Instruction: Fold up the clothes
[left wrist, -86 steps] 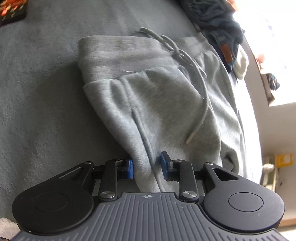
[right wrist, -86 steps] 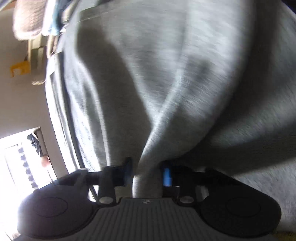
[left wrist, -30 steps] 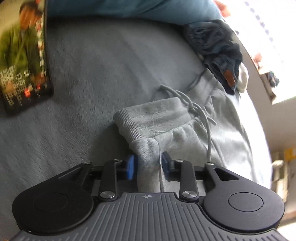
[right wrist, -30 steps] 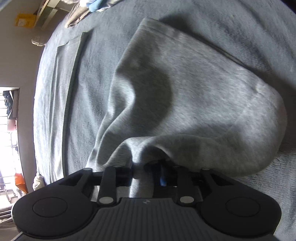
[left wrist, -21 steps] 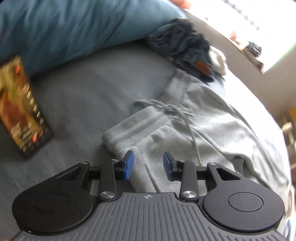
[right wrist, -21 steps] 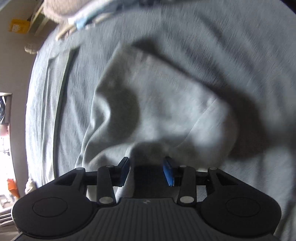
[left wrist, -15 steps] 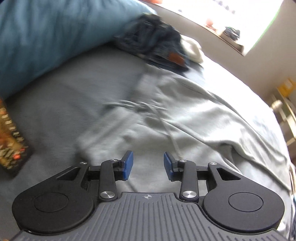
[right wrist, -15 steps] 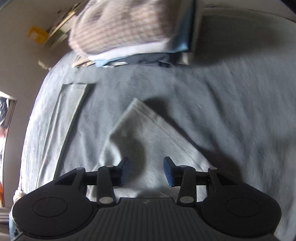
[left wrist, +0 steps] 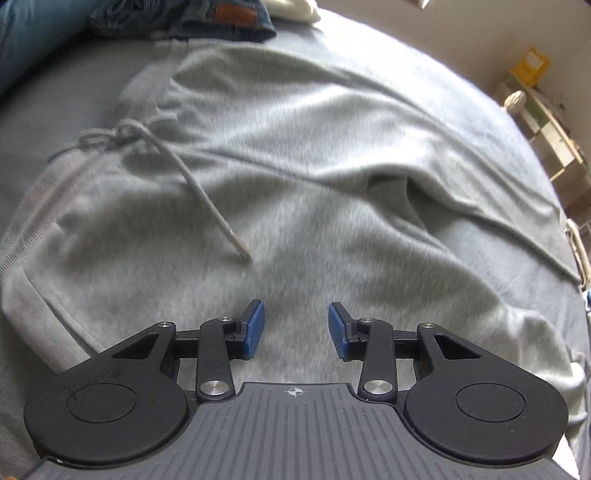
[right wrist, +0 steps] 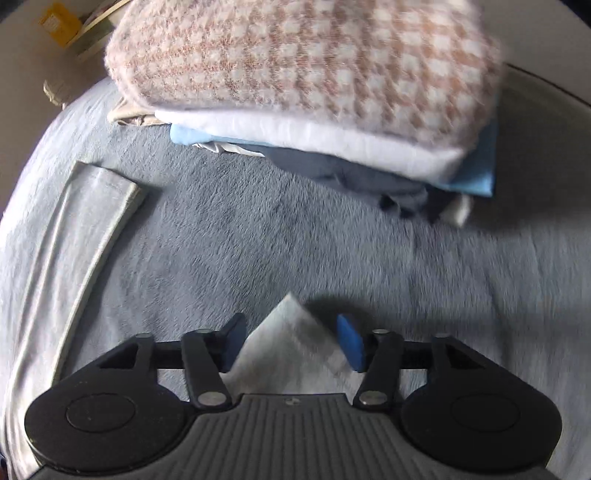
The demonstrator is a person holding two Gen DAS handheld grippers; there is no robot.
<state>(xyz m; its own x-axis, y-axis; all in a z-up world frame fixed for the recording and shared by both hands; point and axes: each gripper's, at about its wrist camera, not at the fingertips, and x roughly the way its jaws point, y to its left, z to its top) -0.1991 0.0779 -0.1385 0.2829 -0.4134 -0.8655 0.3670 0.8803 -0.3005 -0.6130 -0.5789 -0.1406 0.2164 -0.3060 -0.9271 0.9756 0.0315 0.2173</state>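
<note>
Light grey sweatpants point(left wrist: 295, 155) lie spread on the grey bed cover, waistband at the left with a knotted drawstring point(left wrist: 173, 155) trailing across the fabric. My left gripper point(left wrist: 295, 328) is open and empty, hovering over the middle of the pants. In the right wrist view a pale corner of the pants point(right wrist: 291, 339) pokes out between my fingers. My right gripper point(right wrist: 291, 343) is open and holds nothing.
A stack of folded clothes point(right wrist: 314, 92), topped by a pink-and-white checked knit, sits ahead of the right gripper. A folded grey strip point(right wrist: 81, 236) lies at the left. Dark jeans point(left wrist: 192, 18) and a blue pillow point(left wrist: 22, 33) are beyond the waistband. A shelf point(left wrist: 546, 122) stands at the right.
Both grippers let go of the sweatpants and opened. The left one swung over the middle of the pants; the right one turned away toward the folded stack.
</note>
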